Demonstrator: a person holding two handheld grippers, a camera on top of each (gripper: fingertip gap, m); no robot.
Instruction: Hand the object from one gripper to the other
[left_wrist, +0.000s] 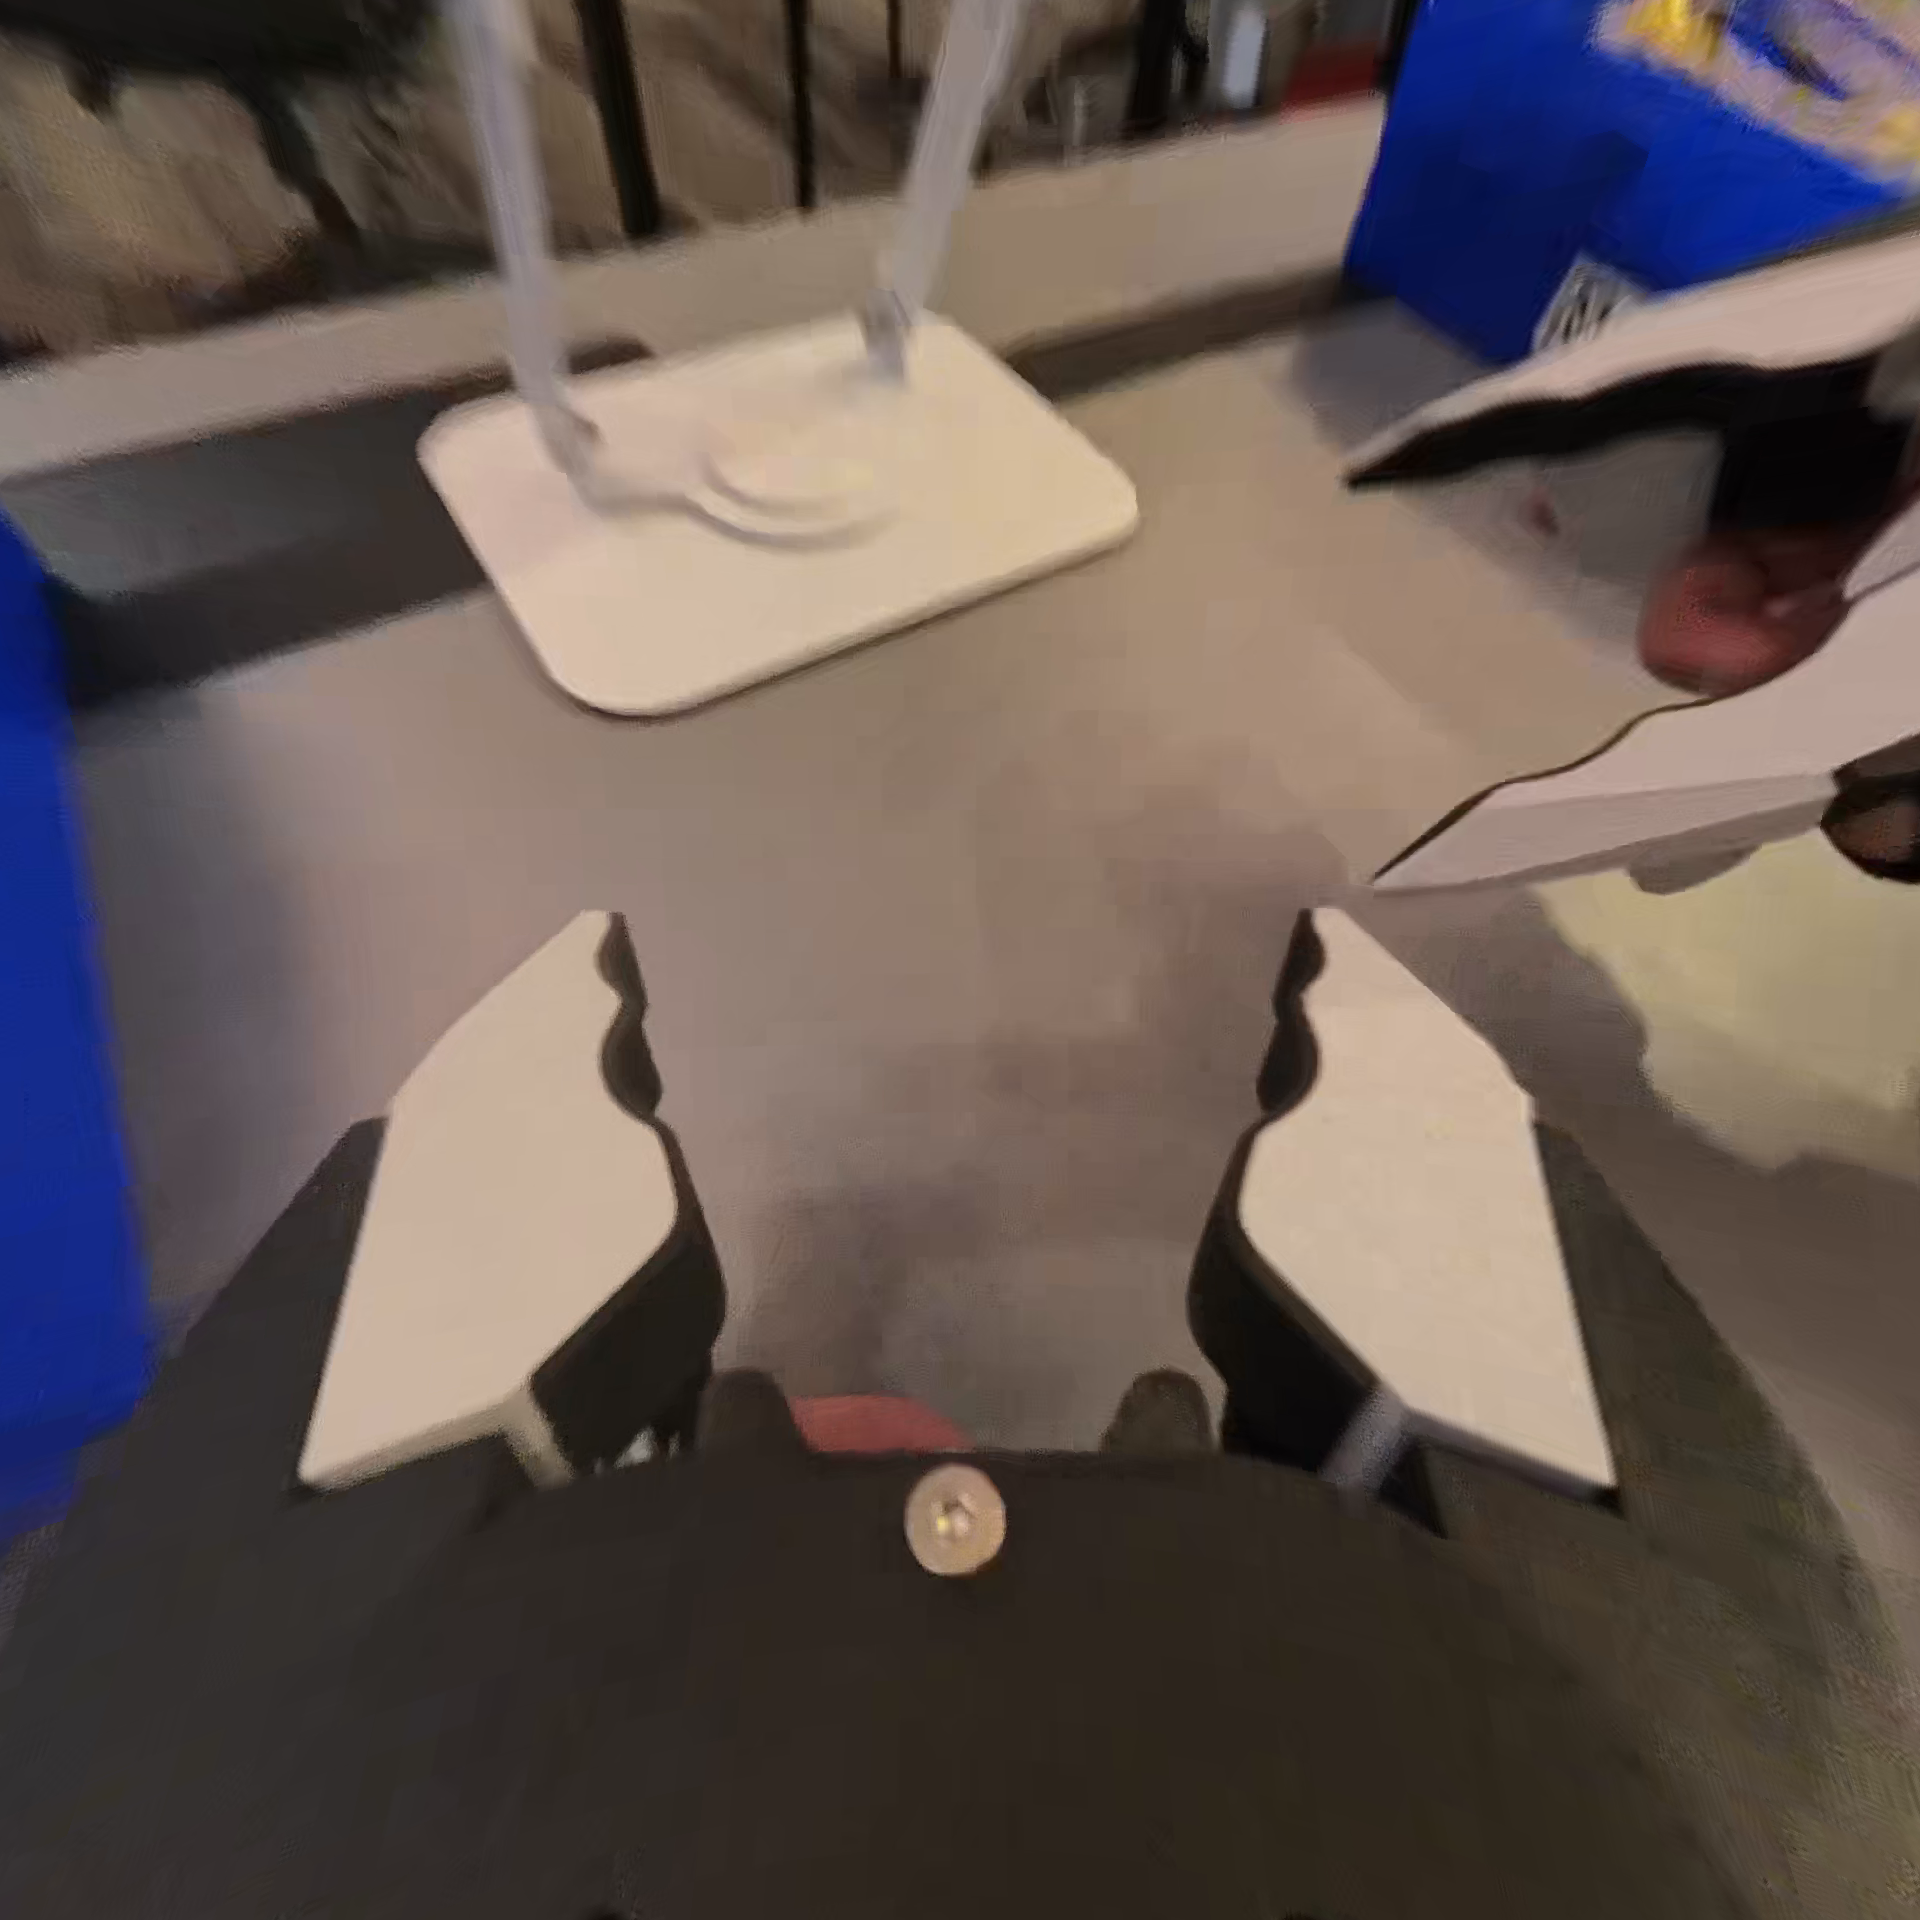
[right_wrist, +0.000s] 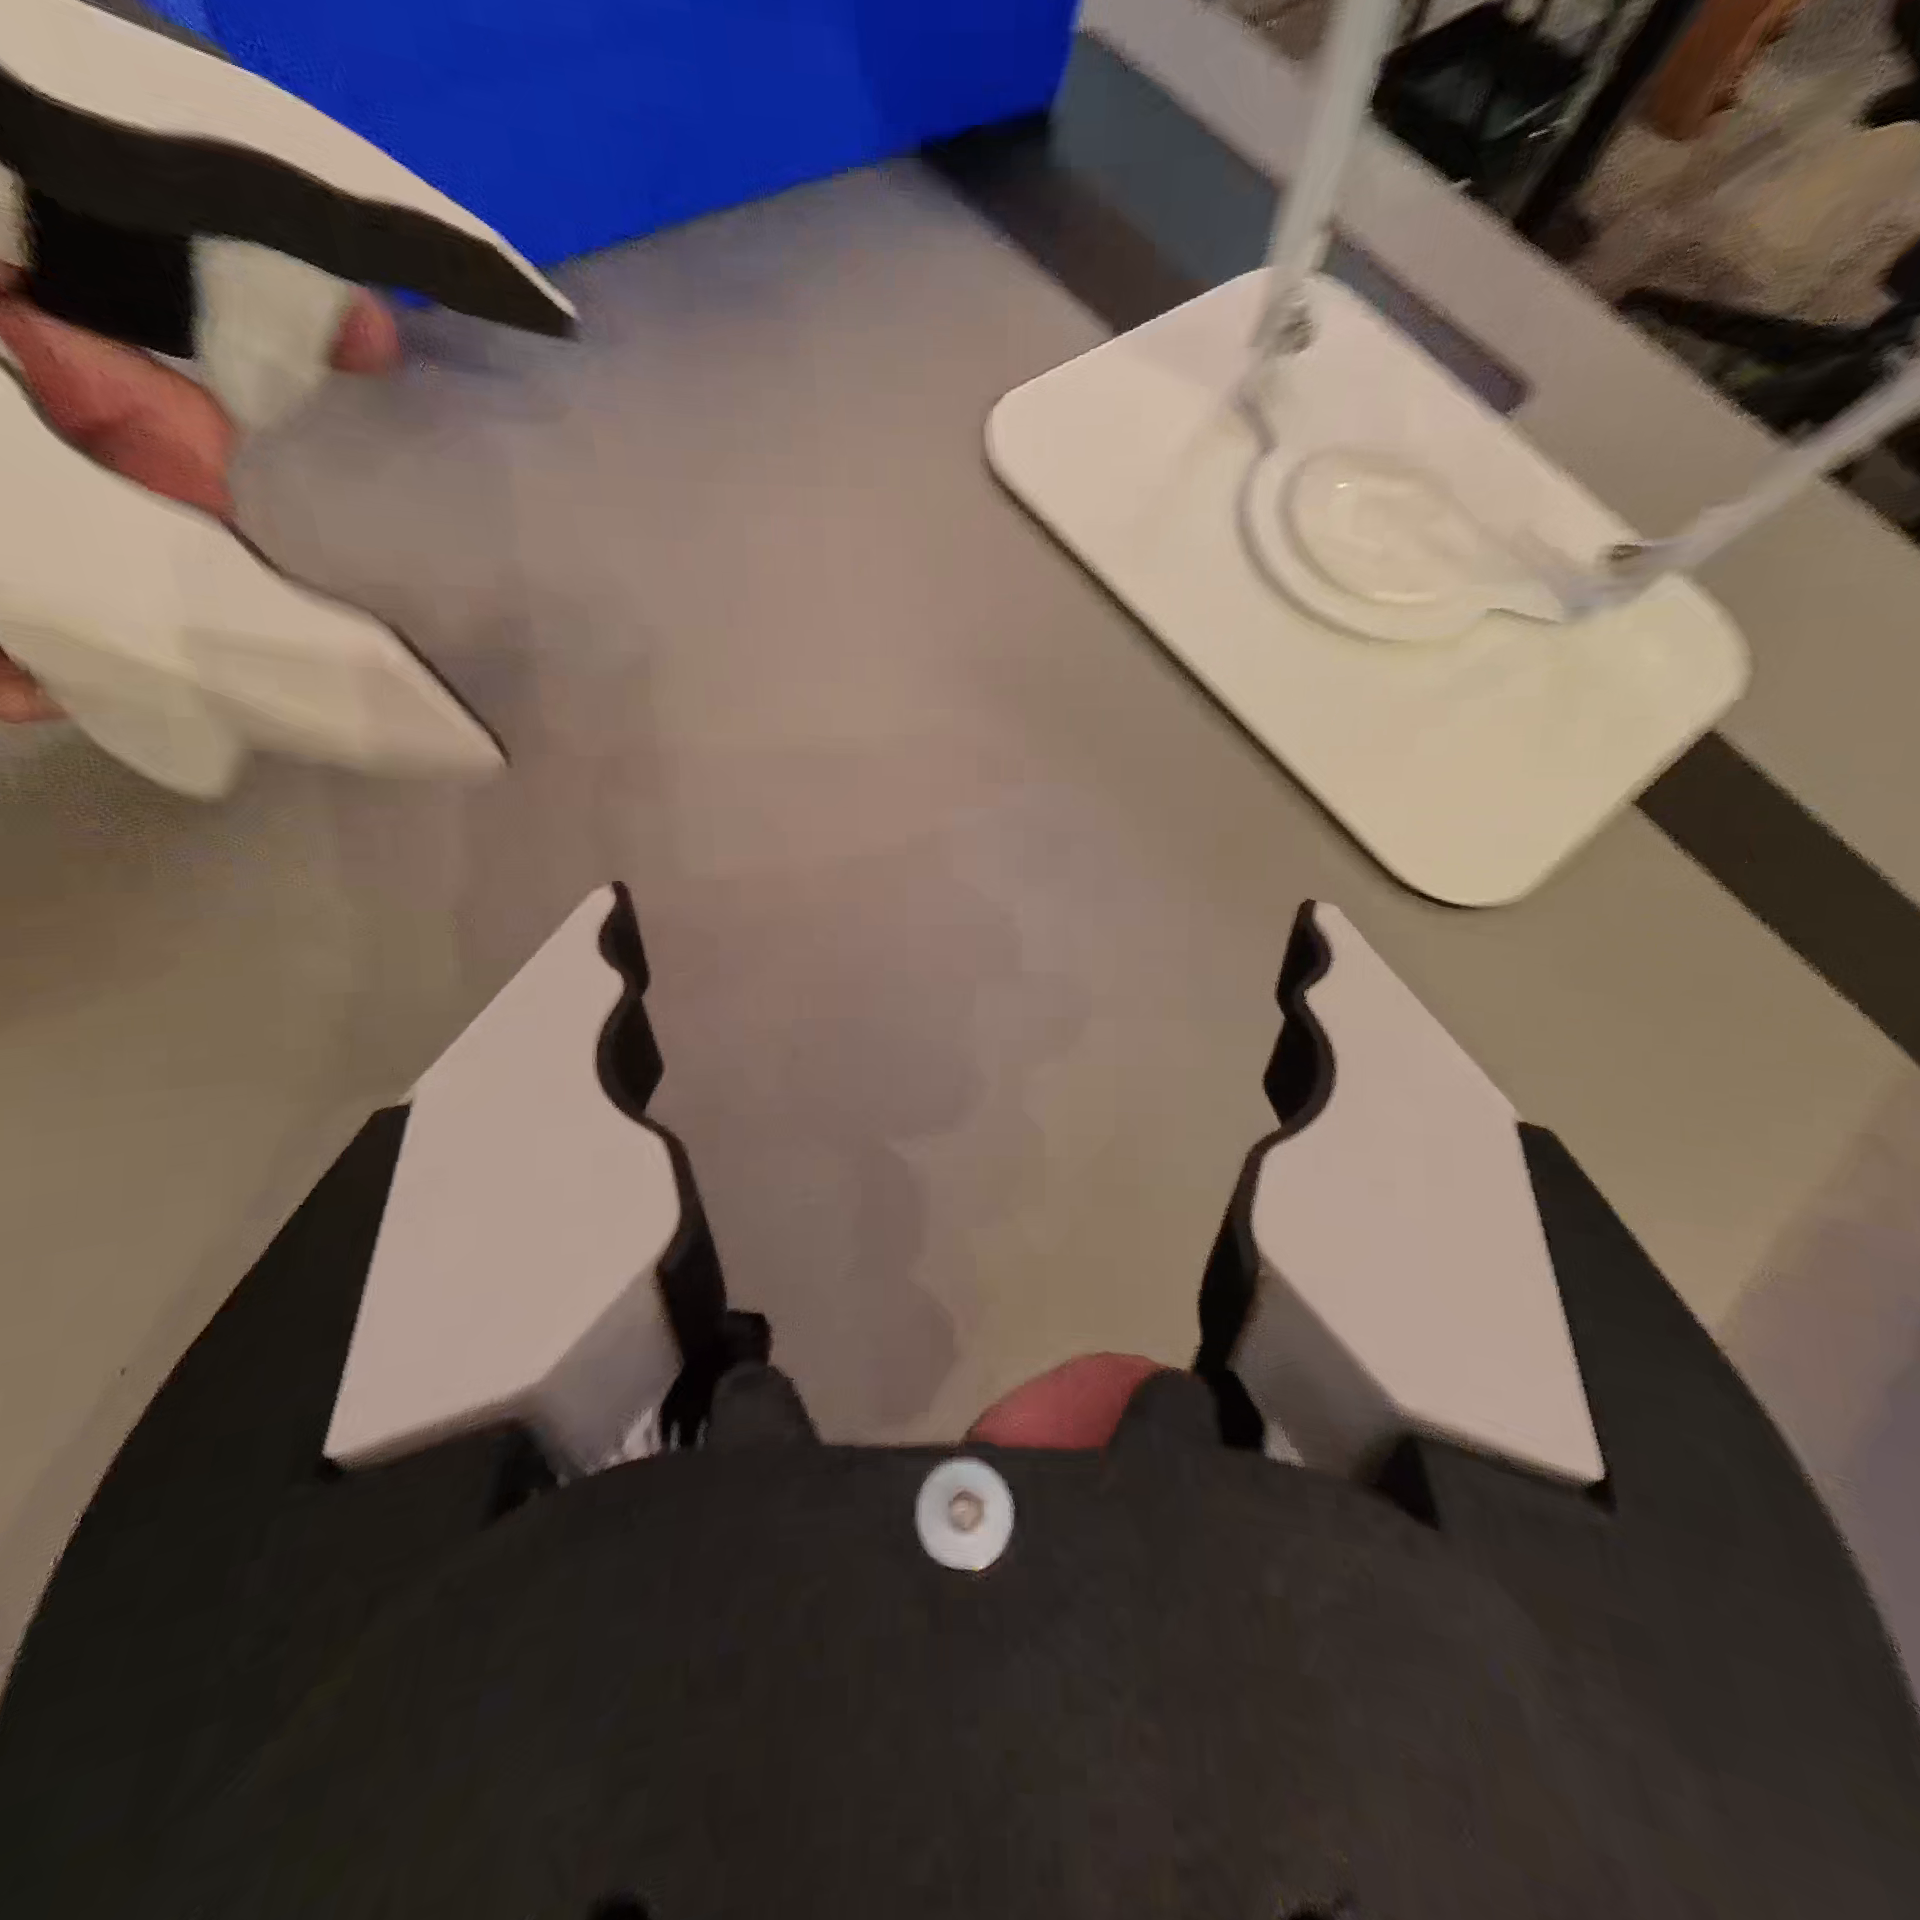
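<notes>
Both grippers over the grey counter (left_wrist: 935, 790), jaws wide apart, nothing held.

Left gripper (left_wrist: 958, 920): jaws spread, gap bare. Right gripper (right_wrist: 958, 896): same, gap bare. Each shows at the edge of the other's view, a hand (right_wrist: 114, 405) on the left one. The object to hand over is in neither view. White lamp base (left_wrist: 774, 520) sits farther back; blue box (left_wrist: 1558, 177) behind. Frames blurred.
</notes>
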